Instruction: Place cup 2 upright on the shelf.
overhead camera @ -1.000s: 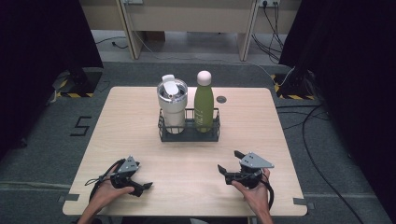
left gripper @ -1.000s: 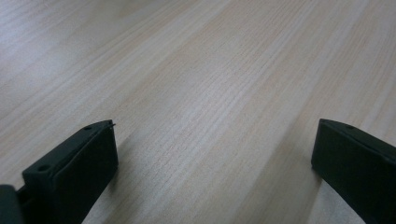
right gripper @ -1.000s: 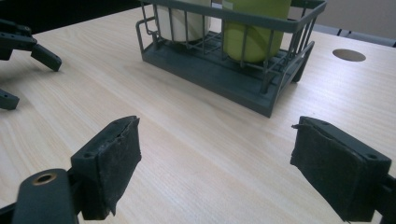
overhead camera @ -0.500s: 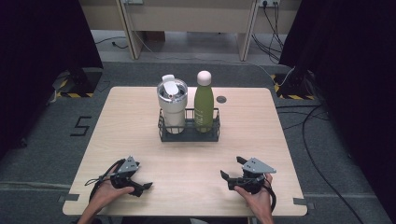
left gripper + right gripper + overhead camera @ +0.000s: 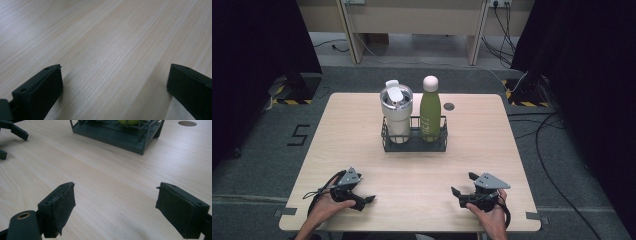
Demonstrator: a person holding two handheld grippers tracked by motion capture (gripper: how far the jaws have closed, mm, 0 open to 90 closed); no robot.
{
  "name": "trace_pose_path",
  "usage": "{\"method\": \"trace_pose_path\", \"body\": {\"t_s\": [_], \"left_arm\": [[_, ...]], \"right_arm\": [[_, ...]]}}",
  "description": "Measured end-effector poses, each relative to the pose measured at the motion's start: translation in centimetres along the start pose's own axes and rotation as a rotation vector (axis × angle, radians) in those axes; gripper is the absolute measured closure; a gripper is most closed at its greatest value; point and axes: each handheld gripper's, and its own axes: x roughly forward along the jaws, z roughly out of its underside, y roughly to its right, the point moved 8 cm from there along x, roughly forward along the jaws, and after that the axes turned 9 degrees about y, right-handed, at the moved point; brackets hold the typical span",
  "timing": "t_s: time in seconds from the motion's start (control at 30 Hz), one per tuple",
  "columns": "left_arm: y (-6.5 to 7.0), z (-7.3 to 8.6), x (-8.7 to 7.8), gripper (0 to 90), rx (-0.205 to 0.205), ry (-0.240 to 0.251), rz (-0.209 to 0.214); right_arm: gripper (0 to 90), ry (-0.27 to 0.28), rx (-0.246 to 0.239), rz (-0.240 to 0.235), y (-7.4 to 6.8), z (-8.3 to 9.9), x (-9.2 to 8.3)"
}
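Wood makes up the pale surface (image 5: 362,130), and both tools rest low on its near edge, one in each of the person's hands. The left tool (image 5: 364,200) sits near the left corner. Seen from the left gripper view, its two black jaws are spread wide apart with nothing but bare wood between them. The right tool (image 5: 461,185) sits near the right corner. The right gripper view shows its jaws spread too, with just wood in the gap. Neither tool is pinching anything.

I think the tools lie here because the work has not started yet. They are well apart from the things in the middle, so both hands have room to move in.

A dark wire rack (image 5: 414,145) stands in the middle of the surface, a bit toward the far side. It holds two drink things side by side, both standing up straight. On the left is a white and silver cup (image 5: 396,112) with a lid on top. On the right is a green bottle (image 5: 430,114) with a pale cap. They look close together, but I cannot tell if they touch. The wire walls keep them from tipping over.

The right gripper view shows the rack's (image 5: 117,135) near corner ahead, so that tool points roughly toward it. A small dark round hole (image 5: 449,106) sits in the surface behind the bottle.
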Motion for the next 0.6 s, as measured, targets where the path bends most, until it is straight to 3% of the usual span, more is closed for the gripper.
{"method": "trace_pose_path", "body": {"t_s": [0.6], "left_arm": [[0.0, 0.0, 0.0, 0.0, 0.000, 0.000, 0.000]], "right_arm": [[15.2, -0.091, 0.019, 0.031, 0.5, 2.1, -0.9]]}}
